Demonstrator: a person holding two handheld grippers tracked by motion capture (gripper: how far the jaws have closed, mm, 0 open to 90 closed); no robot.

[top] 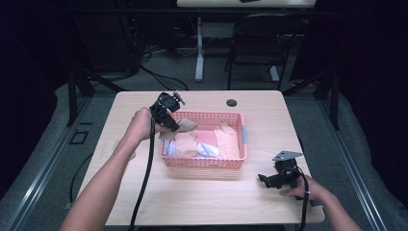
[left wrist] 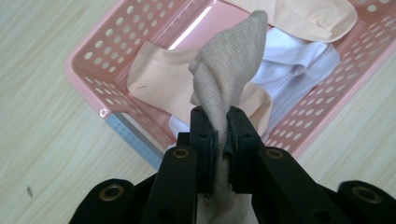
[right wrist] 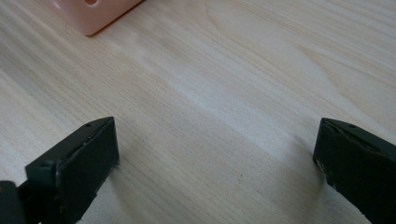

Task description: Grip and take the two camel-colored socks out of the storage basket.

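A pink perforated basket (top: 243, 137) (left wrist: 93, 56) stands in the middle of the table with peach socks (top: 226, 142) (left wrist: 159, 77) and a white sock (top: 208, 150) (left wrist: 299, 60) in it. My left gripper (top: 169, 126) (left wrist: 219, 116) hangs over the basket's left end, shut on a taupe ribbed sock (top: 183, 126) (left wrist: 229, 70) that is lifted above the others. My right gripper (top: 264, 180) (right wrist: 217, 154) rests low on the table at the front right, its jaws wide open with bare wood between them.
A corner of the basket (right wrist: 95, 14) lies ahead of the right gripper. The wooden table (top: 202, 202) has a round cable hole (top: 232, 102) near its far edge. A chair (top: 260, 43) and a second table stand behind.
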